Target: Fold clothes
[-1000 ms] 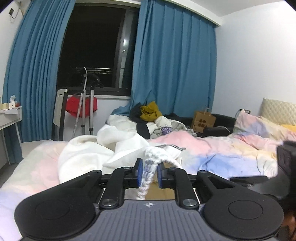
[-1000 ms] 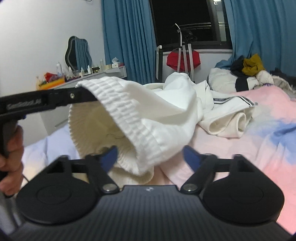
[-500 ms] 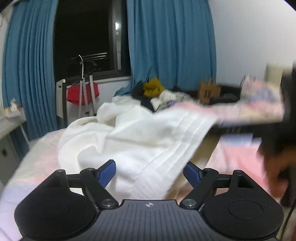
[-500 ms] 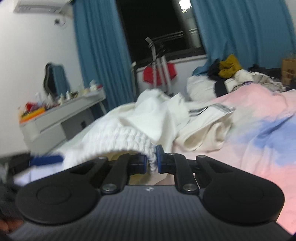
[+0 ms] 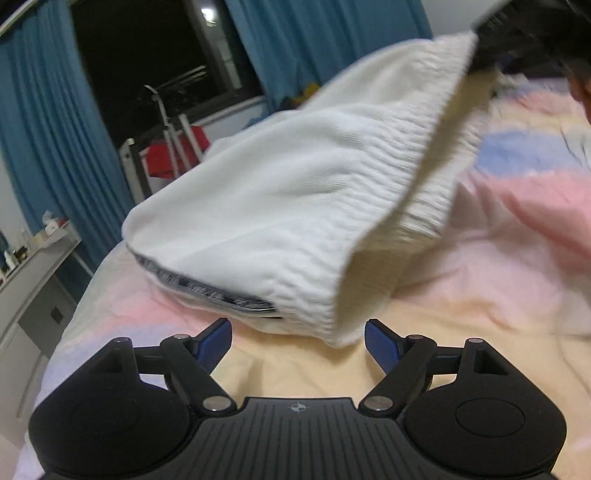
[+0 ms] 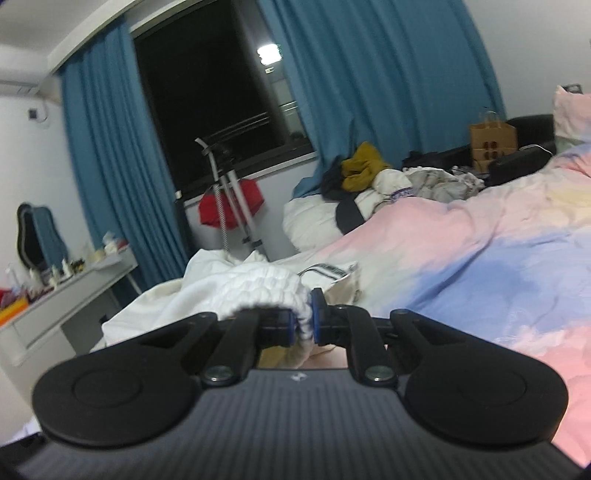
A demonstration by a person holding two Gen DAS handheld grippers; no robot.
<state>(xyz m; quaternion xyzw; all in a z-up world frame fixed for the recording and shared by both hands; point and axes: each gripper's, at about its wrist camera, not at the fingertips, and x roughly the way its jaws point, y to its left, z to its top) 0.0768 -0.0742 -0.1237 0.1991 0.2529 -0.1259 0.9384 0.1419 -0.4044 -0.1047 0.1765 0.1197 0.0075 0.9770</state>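
A white garment with a ribbed elastic waistband [image 5: 295, 192] hangs stretched over the pastel bedspread [image 5: 480, 295]. My left gripper [image 5: 298, 341] is open and empty, its blue pads just below the waistband's lower edge. My right gripper [image 6: 303, 321] is shut on the ribbed waistband [image 6: 266, 286]; in the left wrist view it shows as a dark shape at the top right [image 5: 517, 29] holding the waistband's far end up. The rest of the garment [image 6: 166, 306] lies crumpled on the bed behind.
A pile of other clothes [image 6: 369, 184] sits at the bed's far end under blue curtains [image 6: 369, 74]. A white dresser with small items [image 6: 74, 280] stands at the left. A rack with a red cloth [image 6: 229, 206] stands by the window. A paper bag [image 6: 491, 140] is at the back right.
My left gripper opened and let go of the waistband, then dropped below it. My right gripper closed on the waistband and lifted it up and to the right, stretching the garment.
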